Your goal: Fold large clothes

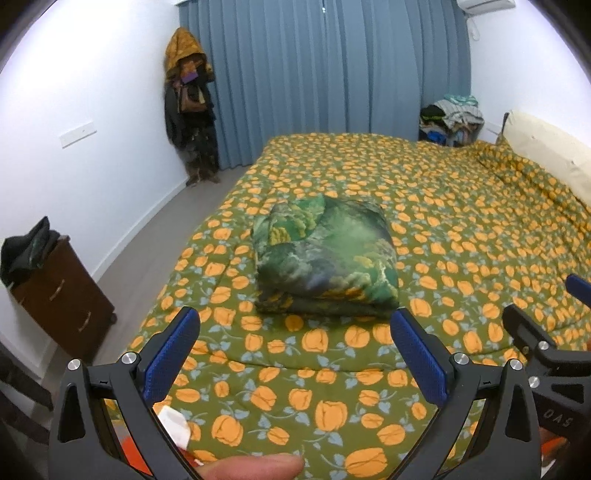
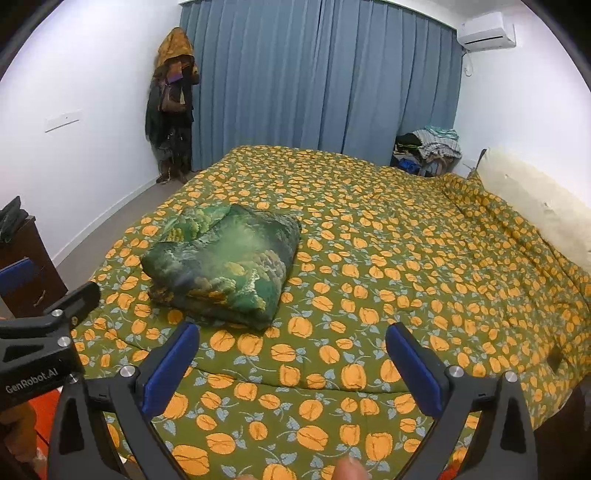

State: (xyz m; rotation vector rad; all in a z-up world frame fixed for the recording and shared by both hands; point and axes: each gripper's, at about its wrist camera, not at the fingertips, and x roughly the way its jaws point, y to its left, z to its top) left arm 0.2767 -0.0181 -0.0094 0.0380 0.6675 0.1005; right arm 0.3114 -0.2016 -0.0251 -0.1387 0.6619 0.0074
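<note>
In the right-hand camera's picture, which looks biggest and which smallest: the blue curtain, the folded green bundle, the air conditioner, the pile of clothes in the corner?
As they appear in the right wrist view:
1. Blue curtain
2. Folded green bundle, though it lies nearest the camera, which enlarges it
3. Pile of clothes and air conditioner look alike; both are far off, so I won't rank them.

Bright, even room light; strong fisheye bending, dark corners.
</note>
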